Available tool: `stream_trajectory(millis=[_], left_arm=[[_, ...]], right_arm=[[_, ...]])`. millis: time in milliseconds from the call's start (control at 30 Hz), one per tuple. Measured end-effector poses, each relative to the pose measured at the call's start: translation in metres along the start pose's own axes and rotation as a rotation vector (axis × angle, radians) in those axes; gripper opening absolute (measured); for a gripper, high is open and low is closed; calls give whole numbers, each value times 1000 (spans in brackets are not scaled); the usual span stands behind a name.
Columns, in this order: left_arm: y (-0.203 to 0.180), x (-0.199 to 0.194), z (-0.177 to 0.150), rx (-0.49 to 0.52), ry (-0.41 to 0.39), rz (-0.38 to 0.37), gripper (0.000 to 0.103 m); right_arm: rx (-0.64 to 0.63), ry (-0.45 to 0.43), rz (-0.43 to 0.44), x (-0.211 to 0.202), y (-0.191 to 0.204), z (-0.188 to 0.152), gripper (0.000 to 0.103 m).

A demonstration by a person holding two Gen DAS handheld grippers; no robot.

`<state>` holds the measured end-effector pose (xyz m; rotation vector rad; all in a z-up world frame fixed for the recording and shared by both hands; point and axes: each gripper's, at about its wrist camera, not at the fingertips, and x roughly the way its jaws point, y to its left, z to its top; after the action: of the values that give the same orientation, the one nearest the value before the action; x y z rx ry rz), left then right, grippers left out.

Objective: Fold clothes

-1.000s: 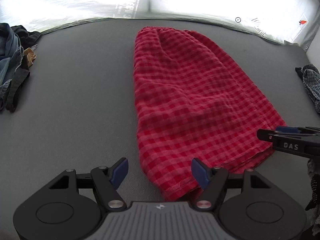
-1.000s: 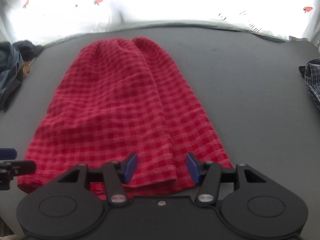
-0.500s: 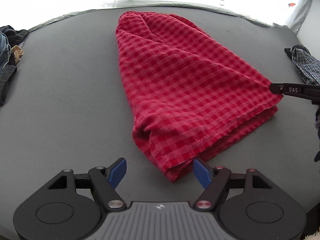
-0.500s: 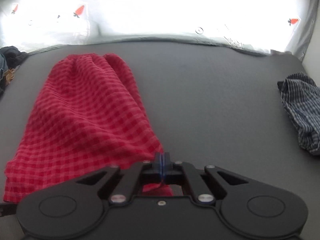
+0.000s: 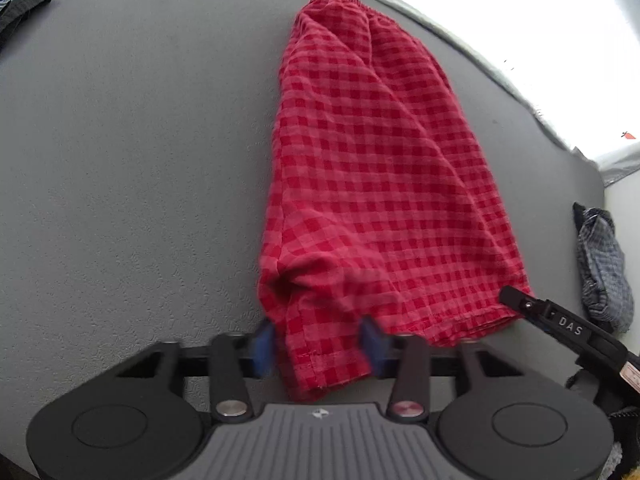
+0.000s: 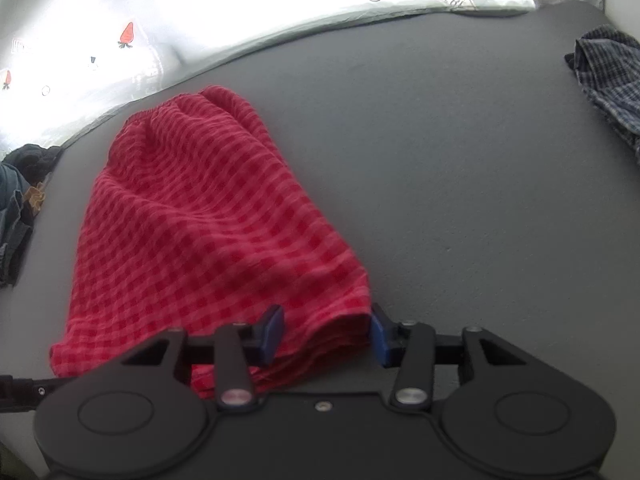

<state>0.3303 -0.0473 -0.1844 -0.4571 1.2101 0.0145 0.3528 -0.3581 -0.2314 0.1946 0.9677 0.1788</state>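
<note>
Now both grippers' fingers straddle the red checked shorts (image 5: 376, 184) hem (left (image 5: 320, 346) closing, right (image 6: 326, 334) opening), gripping nothing.

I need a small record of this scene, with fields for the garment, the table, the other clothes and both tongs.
garment: red checked shorts, lying flat, waistband at the far end
surface: grey table
other clothes: blue plaid garment at right edge; dark pile at left edge
left tongs: closing, hem corner between the pads
right tongs: opening, other hem corner between the pads
</note>
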Motion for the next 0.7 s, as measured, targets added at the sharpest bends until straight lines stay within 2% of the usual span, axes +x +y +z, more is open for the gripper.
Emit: stream_trajectory(millis=[33,200,267,300,367,400,433,467,500,567,700], left_arm=[[-3,0,-1,29,-7,15,10],[5,-36,-16,123,-2,26,8],[14,-49,-26,149,24,60,9],[17,-50,-31,166,53,98,13],[24,-48,-36,176,103,144,16],[28,-49,-35,155,108,136,20],[32,-53,-31,130,92,117,22],[34,-58,-25,107,65,99,29],[37,-63,-20,85,39,81,38],[40,-73,-8,61,-17,61,46],[50,-79,31,53,-114,26,49]], right_arm=[[-19,3,-13,-1,4,-1,6],[-26,36,32,-28,10,-13,4],[-42,90,76,-41,15,-26,4],[-51,136,106,-46,19,-35,6],[-92,191,101,-53,27,-51,12],[-120,193,70,-56,31,-55,24],[-149,180,30,-61,34,-57,38],[-170,154,-9,-66,36,-54,43],[-184,122,-43,-71,37,-49,44],[-169,24,-76,-82,35,-29,46],[-132,-105,-30,-77,37,22,46]])
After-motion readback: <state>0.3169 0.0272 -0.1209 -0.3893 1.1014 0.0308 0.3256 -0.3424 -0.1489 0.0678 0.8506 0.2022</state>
